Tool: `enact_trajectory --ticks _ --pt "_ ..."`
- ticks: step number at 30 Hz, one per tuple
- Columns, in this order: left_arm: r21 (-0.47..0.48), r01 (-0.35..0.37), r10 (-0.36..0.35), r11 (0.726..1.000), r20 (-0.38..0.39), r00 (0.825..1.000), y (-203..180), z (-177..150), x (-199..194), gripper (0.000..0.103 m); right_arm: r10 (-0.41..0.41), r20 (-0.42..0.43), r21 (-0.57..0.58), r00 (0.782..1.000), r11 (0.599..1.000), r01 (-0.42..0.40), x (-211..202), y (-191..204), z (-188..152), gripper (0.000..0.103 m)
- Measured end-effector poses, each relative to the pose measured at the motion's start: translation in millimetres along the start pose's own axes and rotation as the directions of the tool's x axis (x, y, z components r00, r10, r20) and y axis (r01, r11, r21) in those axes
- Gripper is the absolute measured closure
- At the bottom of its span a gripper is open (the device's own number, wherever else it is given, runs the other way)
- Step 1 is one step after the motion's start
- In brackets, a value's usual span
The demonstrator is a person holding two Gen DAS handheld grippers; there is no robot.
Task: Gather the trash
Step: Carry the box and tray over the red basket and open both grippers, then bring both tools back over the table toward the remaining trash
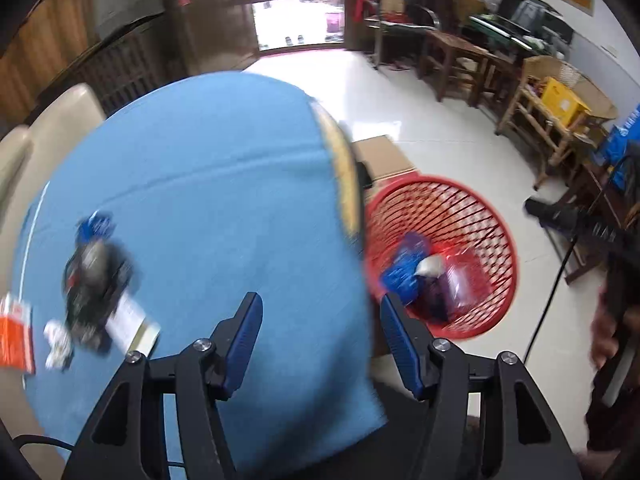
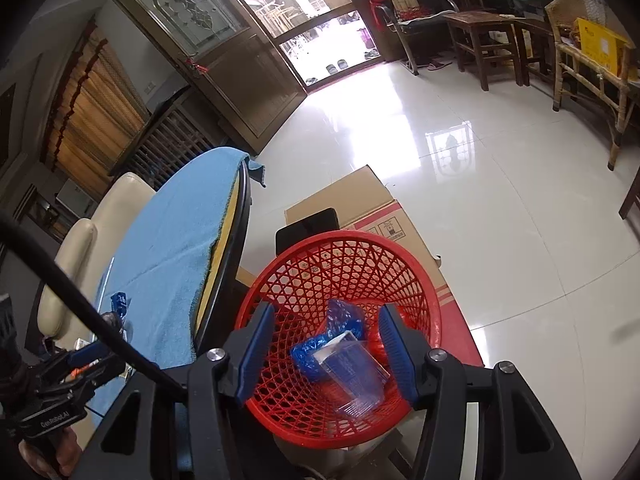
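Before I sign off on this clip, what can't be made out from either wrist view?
- Trash pile on the blue tablecloth, left wrist view: motion blur smears it, so items can't be told apart.
- Orange packet, same view: cut off by the left edge.
- Red basket contents, right wrist view: the clear wrapper covers part of the blue wrapper; right gripper fingers hide the sides.
- Left gripper: open, holding nothing.

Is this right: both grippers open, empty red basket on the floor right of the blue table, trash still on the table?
Not quite: the red basket is not empty. The right wrist view shows a blue wrapper and a clear plastic package inside it. The rest holds: left gripper and right gripper are open, and the trash pile lies on the blue table.
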State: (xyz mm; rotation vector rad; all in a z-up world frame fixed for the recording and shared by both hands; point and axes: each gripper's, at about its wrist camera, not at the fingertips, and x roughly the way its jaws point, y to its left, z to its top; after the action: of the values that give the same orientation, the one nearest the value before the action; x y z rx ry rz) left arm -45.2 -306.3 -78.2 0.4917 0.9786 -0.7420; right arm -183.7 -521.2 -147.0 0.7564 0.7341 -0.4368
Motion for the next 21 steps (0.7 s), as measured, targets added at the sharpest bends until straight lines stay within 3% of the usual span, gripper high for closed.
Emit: enact_trajectory --ticks 4,8,15,21 --pt "-0.089 -0.070 0.070 0.994 0.005 0.998 43.2 -41.7 -12.8 0.041 0.013 -0.011 -0.059 1.000 0.998 -0.013 3.0 21.1 -4.3 0.045" --pt "-0.221 -0.133 0.137 0.966 -0.001 0.991 92.8 -82.1 -26.6 0.040 0.016 -0.039 -0.109 0.999 0.994 -0.020 10.4 44.3 -11.1 0.045" --pt "-0.420 -0.225 0.238 0.879 -0.022 0.971 162.4 -147.4 -45.1 0.040 0.029 -0.091 -0.227 0.995 0.973 -0.049 25.0 103.7 -29.1 0.045" --pt "-0.516 -0.253 0.274 0.818 -0.037 0.961 198.8 -186.7 -53.5 0.040 0.058 -0.133 -0.323 0.989 0.941 -0.098 33.5 156.0 -46.2 0.045"
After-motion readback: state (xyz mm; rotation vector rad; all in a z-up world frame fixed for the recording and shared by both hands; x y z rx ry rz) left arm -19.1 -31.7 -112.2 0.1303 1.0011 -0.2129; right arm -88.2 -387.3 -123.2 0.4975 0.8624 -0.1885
